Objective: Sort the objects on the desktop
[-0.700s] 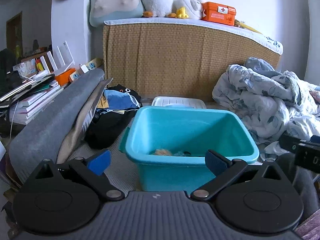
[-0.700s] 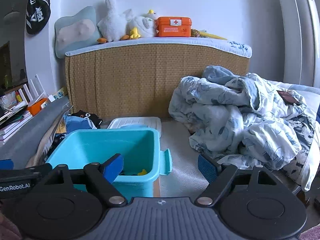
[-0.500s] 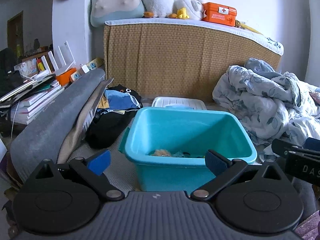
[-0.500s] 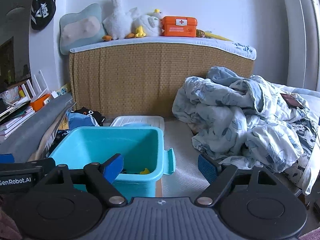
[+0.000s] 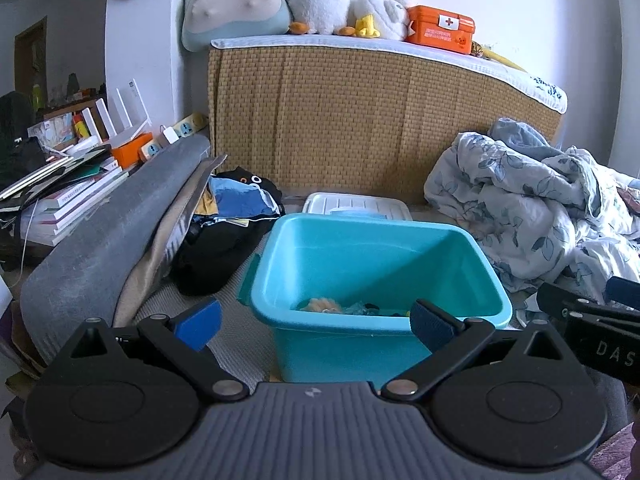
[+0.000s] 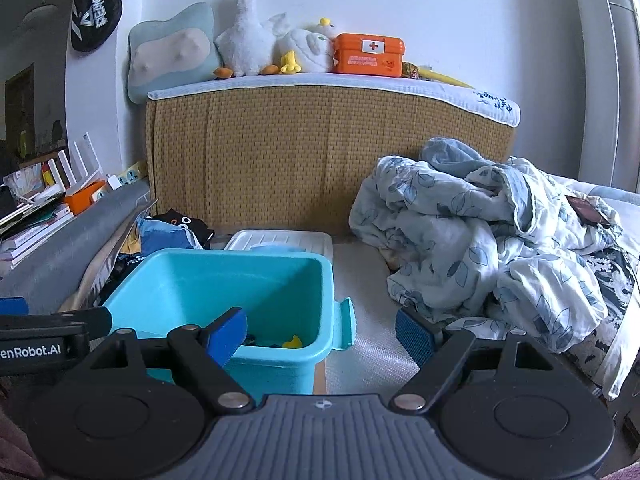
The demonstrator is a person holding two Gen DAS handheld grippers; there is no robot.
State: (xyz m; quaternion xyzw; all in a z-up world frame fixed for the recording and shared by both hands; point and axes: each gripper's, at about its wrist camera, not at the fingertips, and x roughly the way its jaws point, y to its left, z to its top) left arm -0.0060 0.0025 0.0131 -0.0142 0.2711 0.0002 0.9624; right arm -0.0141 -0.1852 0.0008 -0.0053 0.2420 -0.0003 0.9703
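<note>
I hold both grippers level just short of the open turquoise plastic bin point(image 5: 376, 276) on the woven mat point(image 6: 368, 352). My left gripper point(image 5: 316, 322) and right gripper point(image 6: 320, 334) both stand spread wide with nothing between the blue pads. Small things lie on the bin's floor: a peach lump point(image 5: 320, 305) and a yellow piece point(image 6: 292, 343), too low behind the rim to name. Its white ribbed lid point(image 5: 356, 203) lies flat just beyond. This fits either a pause between drops or sorting done; I see no loose piece to fetch.

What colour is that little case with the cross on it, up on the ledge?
The case is orange, with a red cross on a white label; the right wrist view shows it best.
</note>
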